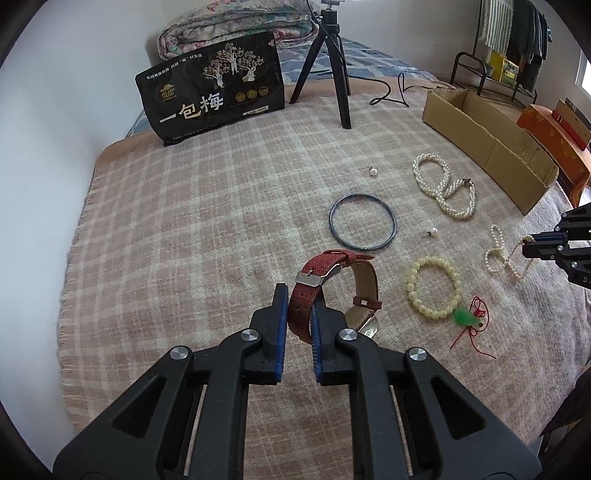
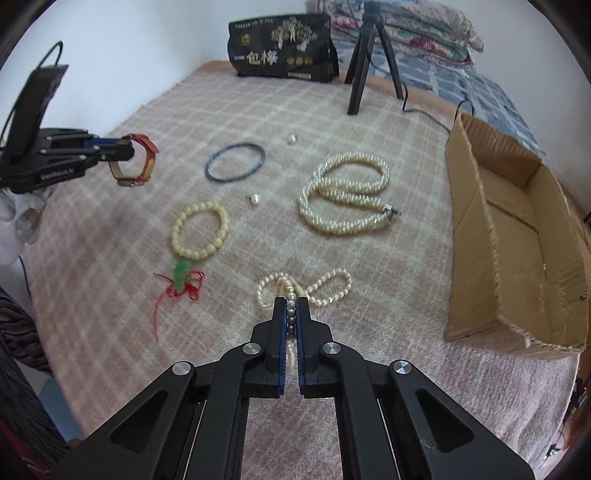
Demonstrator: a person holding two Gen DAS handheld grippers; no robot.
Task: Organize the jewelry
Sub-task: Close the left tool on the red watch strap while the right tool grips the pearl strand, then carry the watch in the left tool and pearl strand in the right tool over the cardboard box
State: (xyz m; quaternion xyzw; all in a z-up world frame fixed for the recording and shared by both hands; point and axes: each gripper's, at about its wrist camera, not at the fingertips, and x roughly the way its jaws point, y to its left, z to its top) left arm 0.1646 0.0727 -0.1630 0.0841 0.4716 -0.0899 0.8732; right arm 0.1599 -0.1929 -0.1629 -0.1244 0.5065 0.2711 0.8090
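Left tongs [image 1: 298, 310] gripping red watch [image 1: 334, 291] (strap), right tongs [image 2: 291, 314] pinching pearl strand [image 2: 306, 286]

One watch [image 1: 332, 291], one bangle [image 1: 362, 222], two loose pearls [image 1: 373, 171] (small), three bead strands [image 2: 347, 192].

Far ahead of the claw, a black snack bag [image 1: 212, 88] printed with white characters leans upright. Just right of it stands a black tripod [image 1: 327, 62], with a folded floral quilt [image 1: 236, 26] behind. A plaid blanket [image 1: 184, 229] lies underneath.
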